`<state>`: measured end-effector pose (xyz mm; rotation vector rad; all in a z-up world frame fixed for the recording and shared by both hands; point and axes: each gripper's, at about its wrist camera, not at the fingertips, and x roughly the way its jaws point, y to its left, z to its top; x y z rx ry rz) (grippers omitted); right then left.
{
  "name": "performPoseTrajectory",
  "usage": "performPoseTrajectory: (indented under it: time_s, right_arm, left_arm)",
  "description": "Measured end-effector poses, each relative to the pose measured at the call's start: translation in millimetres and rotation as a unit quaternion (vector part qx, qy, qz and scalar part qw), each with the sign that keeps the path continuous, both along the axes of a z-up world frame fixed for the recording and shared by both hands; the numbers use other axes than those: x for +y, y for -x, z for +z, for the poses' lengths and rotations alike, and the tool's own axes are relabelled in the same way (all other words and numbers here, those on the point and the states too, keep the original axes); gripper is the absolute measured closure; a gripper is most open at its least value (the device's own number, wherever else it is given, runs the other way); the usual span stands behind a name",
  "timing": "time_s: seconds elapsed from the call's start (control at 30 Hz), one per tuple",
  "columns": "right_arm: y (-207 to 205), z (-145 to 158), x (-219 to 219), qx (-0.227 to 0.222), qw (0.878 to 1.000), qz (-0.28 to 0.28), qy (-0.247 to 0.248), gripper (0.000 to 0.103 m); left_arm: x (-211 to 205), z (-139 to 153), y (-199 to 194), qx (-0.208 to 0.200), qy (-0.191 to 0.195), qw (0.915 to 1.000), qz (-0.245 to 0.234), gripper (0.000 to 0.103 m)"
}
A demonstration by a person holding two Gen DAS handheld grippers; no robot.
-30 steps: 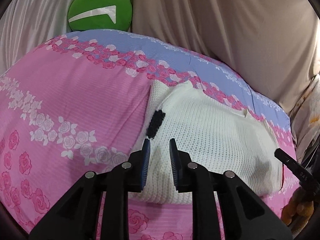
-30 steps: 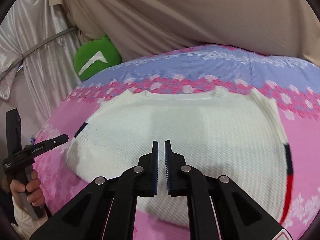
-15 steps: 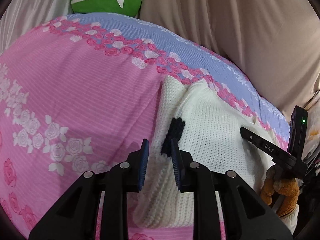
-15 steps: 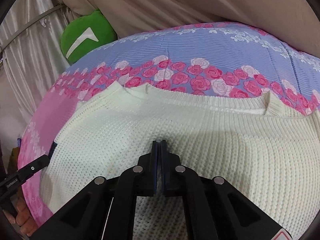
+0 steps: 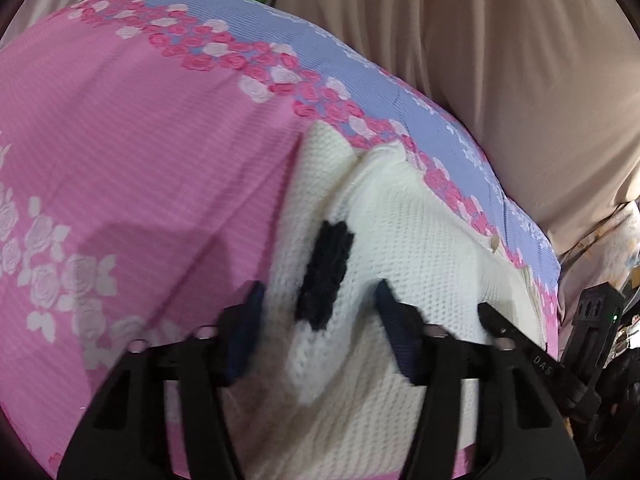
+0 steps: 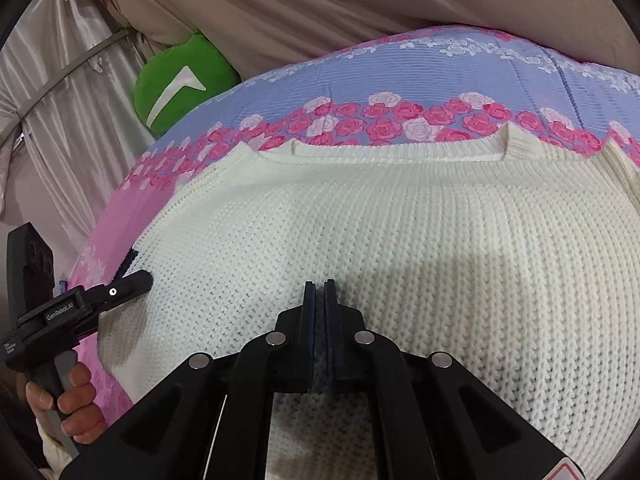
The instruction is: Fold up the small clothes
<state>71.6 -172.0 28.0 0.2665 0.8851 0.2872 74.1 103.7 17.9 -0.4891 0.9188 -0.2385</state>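
Note:
A cream knit sweater (image 5: 420,248) lies flat on the bed, neckline toward the far side (image 6: 400,232). In the left wrist view its left edge carries a black stripe (image 5: 326,272). My left gripper (image 5: 318,304) is low over that edge with its jaws opening; the stripe lies between the fingers and the pads are not pressing on it. My right gripper (image 6: 319,286) is shut just above the middle of the sweater's body, with nothing seen between its pads. The left gripper (image 6: 130,283) also shows at the sweater's left edge in the right wrist view, held by a hand (image 6: 68,400).
The bed sheet (image 5: 140,140) is pink with roses and has a blue band at the far side. A green cushion (image 6: 180,84) sits at the bed's far left corner. Beige curtains (image 5: 480,60) hang close behind the bed.
Both grippers have come down and closer to the sweater. The left one's jaws have spread wider around the black stripe. The right one's jaws have closed their small gap.

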Motion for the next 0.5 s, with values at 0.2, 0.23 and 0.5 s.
performPoseTrajectory:
  time_s: [0.2,0.23,0.5]
  right_arm:
    - [34.3,15.4,-14.2,-0.024,0.999,0.002,-0.030,0.091]
    - [43.6,17.9,-19.1,-0.031,0.999,-0.001,-0.031,0.091]
    - [119.7,23.1,-87.7,-0.047,0.997,-0.053,-0.024,0.091]
  left_arm:
    - [-45.2,59.9,13.8,-0.077,-0.014,0.9962,-0.038,0.083]
    - [-57.5,71.2,17.8,-0.093,-0.020,0.9943,-0.049,0.083]
    - [-201.3,123.6,49.3,-0.166,-0.040,0.9665,-0.192,0.083]
